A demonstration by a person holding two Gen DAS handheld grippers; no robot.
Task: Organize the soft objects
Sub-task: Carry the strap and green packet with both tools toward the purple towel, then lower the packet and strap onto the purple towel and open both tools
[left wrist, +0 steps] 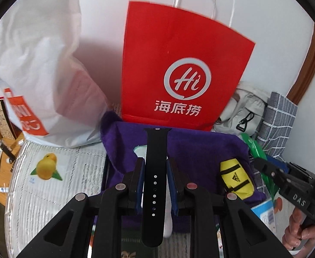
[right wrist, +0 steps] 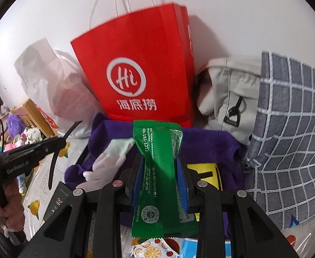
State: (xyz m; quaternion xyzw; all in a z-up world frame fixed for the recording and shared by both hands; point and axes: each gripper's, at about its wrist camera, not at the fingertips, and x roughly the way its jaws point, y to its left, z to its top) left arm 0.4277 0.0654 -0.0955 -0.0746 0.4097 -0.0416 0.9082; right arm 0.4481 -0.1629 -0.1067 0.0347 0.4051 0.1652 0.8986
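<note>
My left gripper [left wrist: 155, 163] is shut on a black watch strap [left wrist: 154, 185] with small holes, held lengthwise above a purple towel [left wrist: 191, 148]. My right gripper [right wrist: 160, 161] is shut on a green foil packet [right wrist: 160, 172], pinched at its middle, over the same purple towel [right wrist: 207, 142]. A yellow pouch [left wrist: 236, 179] with black straps lies on the towel's right side, and a white glove [right wrist: 105, 161] lies on its left. The right gripper shows at the right edge of the left wrist view, the left gripper at the left edge of the right wrist view.
A red paper bag [left wrist: 179, 68] stands against the wall behind the towel, a white plastic bag [left wrist: 41, 75] to its left. A beige bag [right wrist: 228, 94] and a grey checked cushion [right wrist: 290, 129] sit at the right. A fruit-print table cover [left wrist: 47, 172] lies at the left.
</note>
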